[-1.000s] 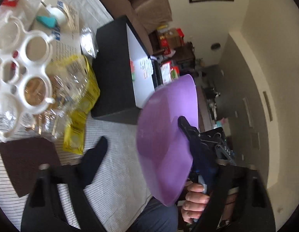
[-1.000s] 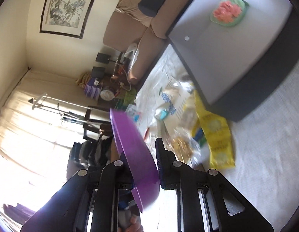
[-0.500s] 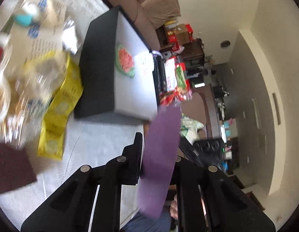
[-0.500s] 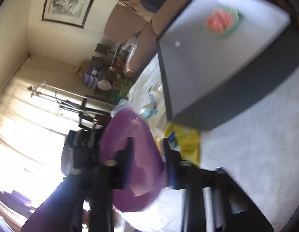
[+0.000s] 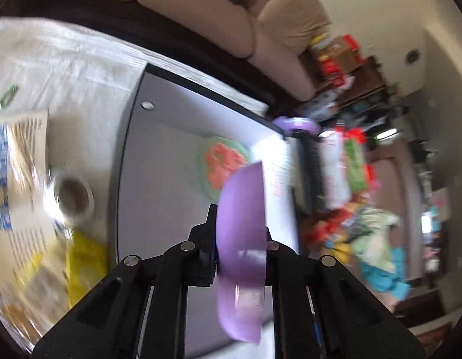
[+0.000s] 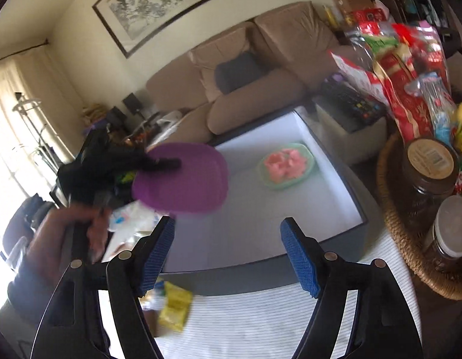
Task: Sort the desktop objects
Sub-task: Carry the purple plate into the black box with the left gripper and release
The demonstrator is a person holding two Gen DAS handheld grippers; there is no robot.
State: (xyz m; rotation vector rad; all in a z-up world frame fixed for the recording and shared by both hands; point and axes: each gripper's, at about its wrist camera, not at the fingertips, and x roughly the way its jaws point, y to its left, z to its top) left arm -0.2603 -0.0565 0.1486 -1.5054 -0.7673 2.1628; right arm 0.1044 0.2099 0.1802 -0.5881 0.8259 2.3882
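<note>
Left wrist — booklet (image 5: 20, 161) print blurred, unreadable

Smooth glossy purple plastic plate (image 5: 242, 239), ribbed white tablecloth (image 6: 260, 323), woven wicker basket (image 6: 392, 239), crinkly yellow packet (image 6: 174, 308)

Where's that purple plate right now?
The purple plate is pinched in the left claw, held above the open box, left of the green dish.

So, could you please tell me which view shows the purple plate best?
The right wrist view: the purple plate shows its whole broad face over the box, pinched at the rim by the left gripper. The left wrist view shows it only edge-on and blurred between shut jaws.
</note>
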